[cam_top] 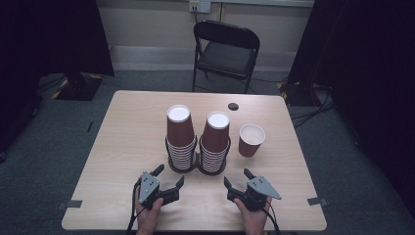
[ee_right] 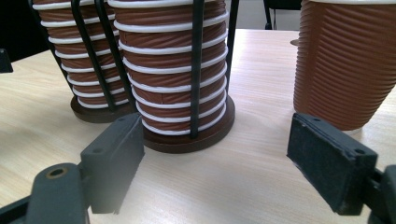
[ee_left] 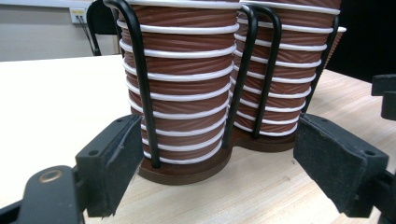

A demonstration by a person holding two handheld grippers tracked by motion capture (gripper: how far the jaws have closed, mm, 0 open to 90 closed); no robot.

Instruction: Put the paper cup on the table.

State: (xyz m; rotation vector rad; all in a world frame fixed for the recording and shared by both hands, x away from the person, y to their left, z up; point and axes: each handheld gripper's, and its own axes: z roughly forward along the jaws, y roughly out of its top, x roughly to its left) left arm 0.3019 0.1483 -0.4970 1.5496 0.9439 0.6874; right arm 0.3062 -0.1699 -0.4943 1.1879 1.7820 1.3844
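Observation:
Two stacks of brown ribbed paper cups with white rims stand in a black wire double holder [cam_top: 197, 166] at the table's middle: the left stack [cam_top: 179, 137] and the right stack [cam_top: 216, 141]. A single brown cup [cam_top: 251, 140] stands upright to their right. My left gripper [cam_top: 169, 177] rests open on the table just in front of the left stack [ee_left: 180, 88]. My right gripper [cam_top: 238, 178] lies open in front of the right stack [ee_right: 173, 70], with the single cup [ee_right: 343, 60] off to its right. Nothing sits between either pair of jaws.
The light wooden table [cam_top: 122, 142] has a dark round grommet [cam_top: 233, 106] near its far edge. A black folding chair [cam_top: 225, 51] stands behind the table. Dark curtains hang at both sides, and cables lie on the floor at the right.

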